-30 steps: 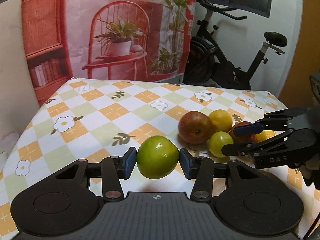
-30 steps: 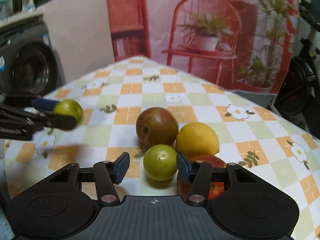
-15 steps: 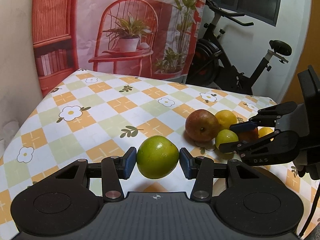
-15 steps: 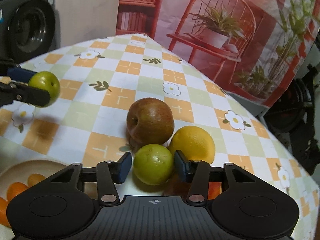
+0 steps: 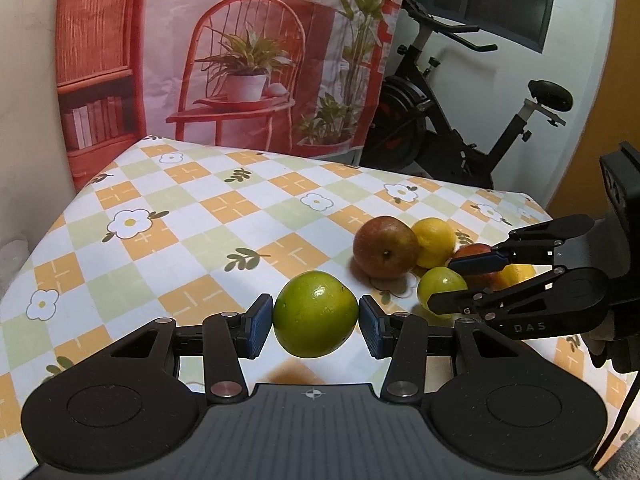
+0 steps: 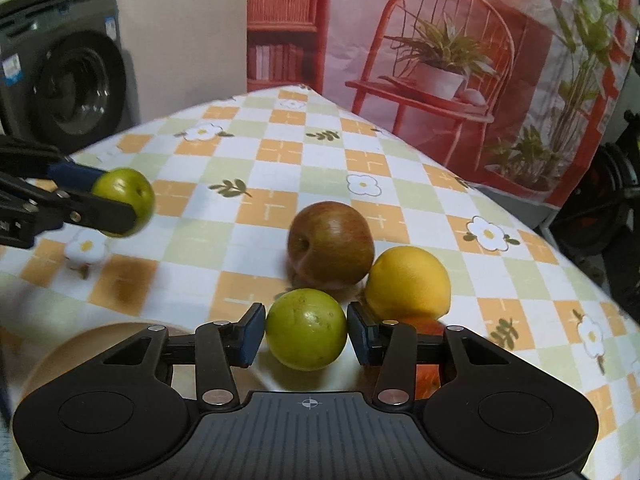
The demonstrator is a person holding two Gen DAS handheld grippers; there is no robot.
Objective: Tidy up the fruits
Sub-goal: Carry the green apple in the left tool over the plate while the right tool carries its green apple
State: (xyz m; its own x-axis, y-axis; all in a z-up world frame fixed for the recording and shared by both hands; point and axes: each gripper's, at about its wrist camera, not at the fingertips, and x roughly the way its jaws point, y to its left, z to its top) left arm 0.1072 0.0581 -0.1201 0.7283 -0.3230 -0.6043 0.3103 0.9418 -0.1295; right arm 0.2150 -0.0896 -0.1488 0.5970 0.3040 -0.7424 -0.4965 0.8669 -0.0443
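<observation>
My left gripper point(image 5: 316, 316) is shut on a large green fruit point(image 5: 316, 304) and holds it above the checked tablecloth point(image 5: 208, 216). From the right wrist view that gripper point(image 6: 120, 200) and its fruit point(image 6: 130, 190) hang at the left. My right gripper point(image 6: 306, 330) has both pads against a smaller green fruit point(image 6: 306, 332) that rests on the cloth at the front of a fruit cluster. In the left wrist view the right gripper point(image 5: 448, 284) straddles this fruit point(image 5: 438, 286). Behind it sit a red-brown apple point(image 6: 330, 244) and a yellow citrus point(image 6: 406, 282).
A red fruit point(image 6: 428, 326) lies partly hidden under my right finger, and another yellow fruit point(image 5: 516, 274) shows behind the right gripper. A pale wooden bowl's rim point(image 6: 60, 348) is at the lower left. An exercise bike point(image 5: 460, 128) stands past the table's far edge.
The right gripper's jaws have narrowed until the pads meet the small green fruit, and its view has rolled a little. The left gripper still holds its green fruit in the same place.
</observation>
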